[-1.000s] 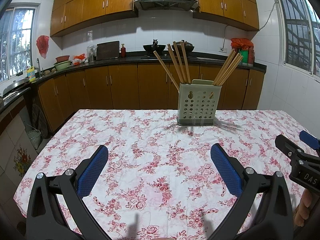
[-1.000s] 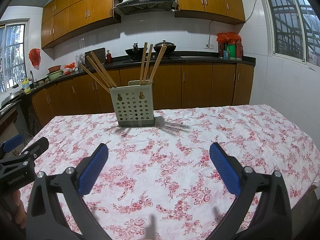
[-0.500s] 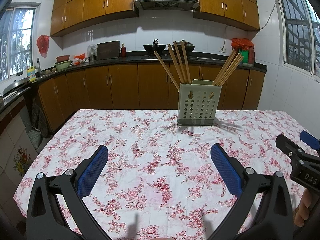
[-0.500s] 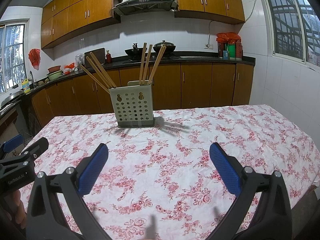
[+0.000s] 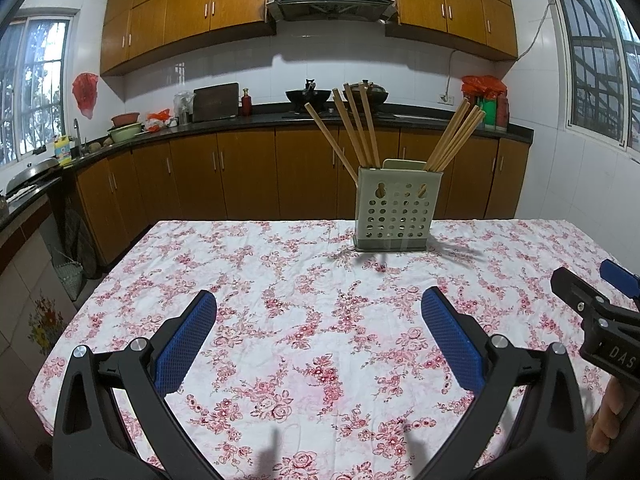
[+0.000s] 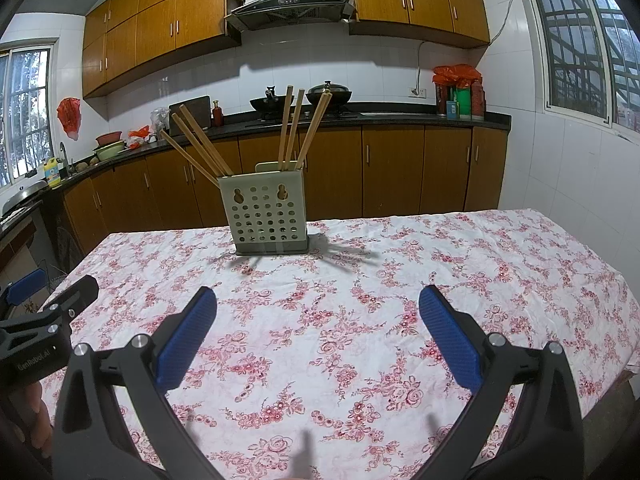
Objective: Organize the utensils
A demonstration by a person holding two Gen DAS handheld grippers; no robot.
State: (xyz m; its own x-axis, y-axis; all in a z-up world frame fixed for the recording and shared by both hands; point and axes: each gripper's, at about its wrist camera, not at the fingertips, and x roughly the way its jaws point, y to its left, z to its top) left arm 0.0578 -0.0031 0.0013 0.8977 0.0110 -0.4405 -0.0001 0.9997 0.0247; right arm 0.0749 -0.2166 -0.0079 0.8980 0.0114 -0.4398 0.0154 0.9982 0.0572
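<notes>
From the left wrist view, the left gripper [image 5: 318, 330] hangs with jaws spread wide and empty above the floral tablecloth [image 5: 280, 280], well short of the perforated holder [image 5: 398, 216] at the far side, where 2 leaning clusters of chopsticks [image 5: 356, 128] splay outward. From the right wrist view, the right gripper [image 6: 318, 330] is equally wide apart and empty. A careless reach could likely knock the leaning sticks or tip the light holder.

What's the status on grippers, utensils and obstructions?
Left gripper and right gripper: jaws open, empty, above the tablecloth. Chopsticks all stand in the holder. Nothing in the way.
</notes>
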